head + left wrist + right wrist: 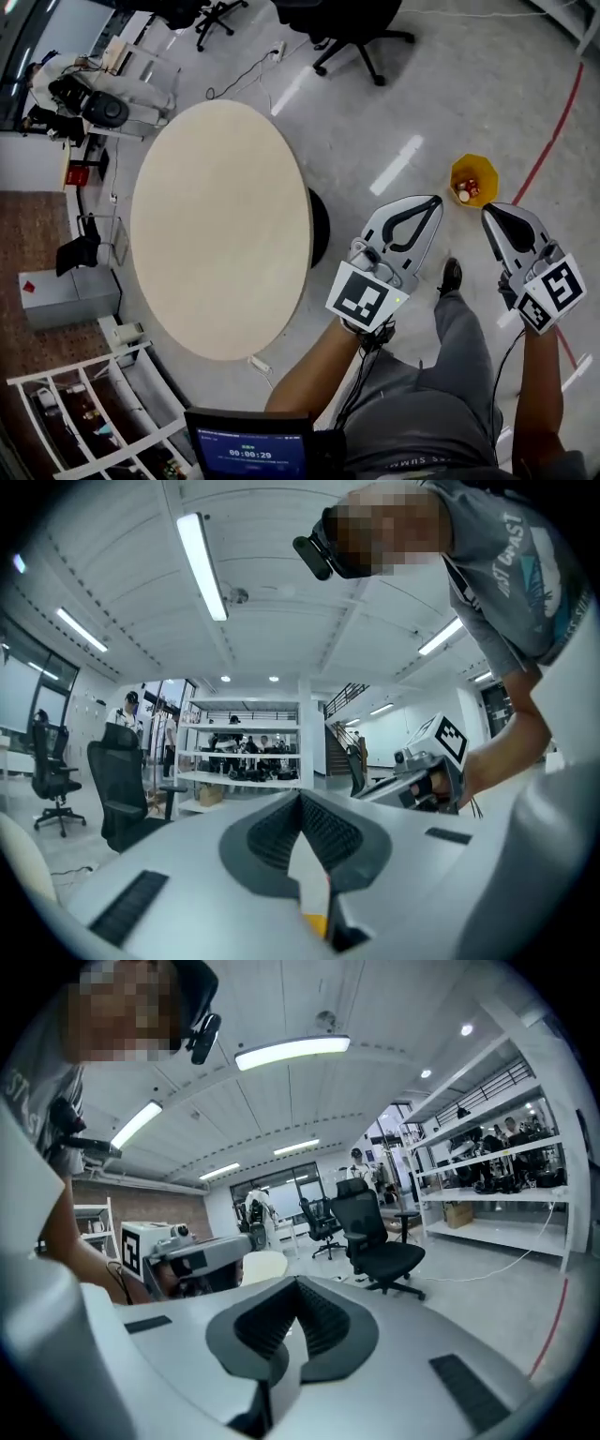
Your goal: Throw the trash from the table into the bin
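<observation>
- One round, pale bench (220,225) stands at the left on a dark pedestal foot, well apart from the bin.
- Two black office chairs (352,33) stand on the grey floor beyond the bench.
- At the bottom edge one small screen (251,455) shows a timer that reads 00:00:29.
- The left tongs (436,200) are closed tip to tip with nothing gripped; their own view shows the ribbed pads (272,832) meeting at a point. Their long axis slants up and to the right, towards the bin.
- Each tongs carries one cube with black-and-white square markers, two in all; the left one (359,295) sits just above the person's wrist.
- One yellow bin (473,178) stands upright on the floor to the right of the bench, mouth facing up, just beyond the tips of both tongs.
- The trash (466,190) lies inside that bin: red and white pieces, too small to count or to tell which way they lie, and no label can be read.
- The right tongs (487,208) are also shut and empty, pads pressed together in their own view (296,1281), pointing up and to the left, towards the bin.
- One red line (553,141) curves across the floor at the far right.
</observation>
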